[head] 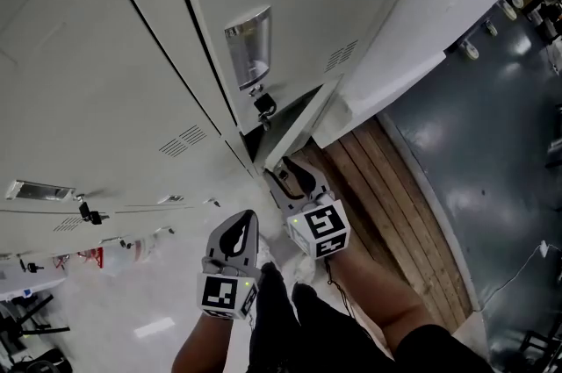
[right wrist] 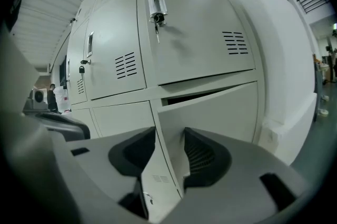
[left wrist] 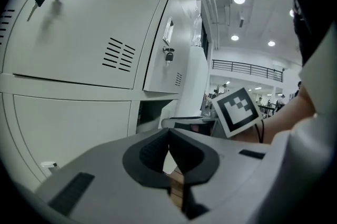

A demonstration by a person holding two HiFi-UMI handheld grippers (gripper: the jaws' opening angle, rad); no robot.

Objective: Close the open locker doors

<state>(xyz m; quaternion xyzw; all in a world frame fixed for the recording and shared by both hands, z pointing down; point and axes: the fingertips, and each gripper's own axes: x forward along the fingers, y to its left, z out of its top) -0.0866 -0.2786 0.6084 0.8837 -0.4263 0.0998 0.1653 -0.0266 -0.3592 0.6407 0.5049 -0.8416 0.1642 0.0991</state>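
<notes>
Running along the foot of the lockers (head: 105,55) is a strip of wooden planks (head: 395,204), with dark glossy floor (head: 492,169) beyond it in a brightly lit hall. The upper doors sit shut, and a key (right wrist: 156,20) hangs at one latch. The lower right door (right wrist: 210,117) stands ajar (only darkness shows inside, so its contents cannot be told). The right gripper (right wrist: 169,136) has its jaws spread, with that door's free edge showing between them, unpinched. The left gripper (left wrist: 169,133) has its tips pressed together on nothing.
</notes>
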